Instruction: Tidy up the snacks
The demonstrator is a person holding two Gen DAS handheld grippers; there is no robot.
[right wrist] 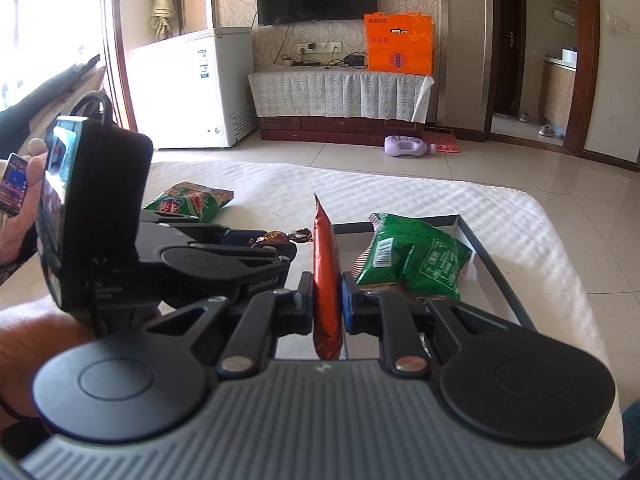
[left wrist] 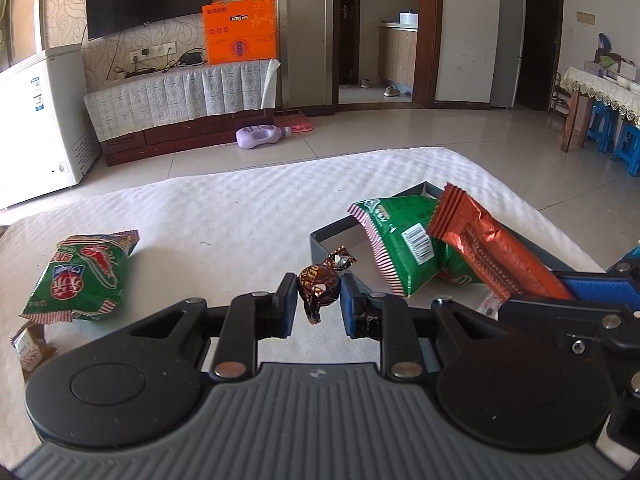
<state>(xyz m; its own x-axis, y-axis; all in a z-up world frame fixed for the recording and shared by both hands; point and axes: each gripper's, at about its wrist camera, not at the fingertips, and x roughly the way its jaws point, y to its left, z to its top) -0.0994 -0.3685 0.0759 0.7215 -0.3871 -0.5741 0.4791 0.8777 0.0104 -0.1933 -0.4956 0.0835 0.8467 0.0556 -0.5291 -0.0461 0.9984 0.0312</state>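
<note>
My left gripper [left wrist: 319,289] is shut on a brown wrapped candy [left wrist: 322,282], held just above the white tablecloth, left of a shallow dark box [left wrist: 320,238]. My right gripper [right wrist: 327,294] is shut on an orange-red foil snack bar [right wrist: 326,264], held on edge over the box's near left part [right wrist: 496,268]. The same bar [left wrist: 496,254] shows at right in the left wrist view, leaning over a green snack bag [left wrist: 404,240] that lies in the box. That bag [right wrist: 416,256] sits right of my right gripper. Another green bag [left wrist: 80,274] lies on the cloth at left.
A small tan packet [left wrist: 30,350] lies at the table's near left edge. A person's hand [right wrist: 24,196] with a phone shows at the far left. Beyond the table are tiled floor, a purple bottle [left wrist: 262,136], a white freezer [left wrist: 36,120] and a TV cabinet.
</note>
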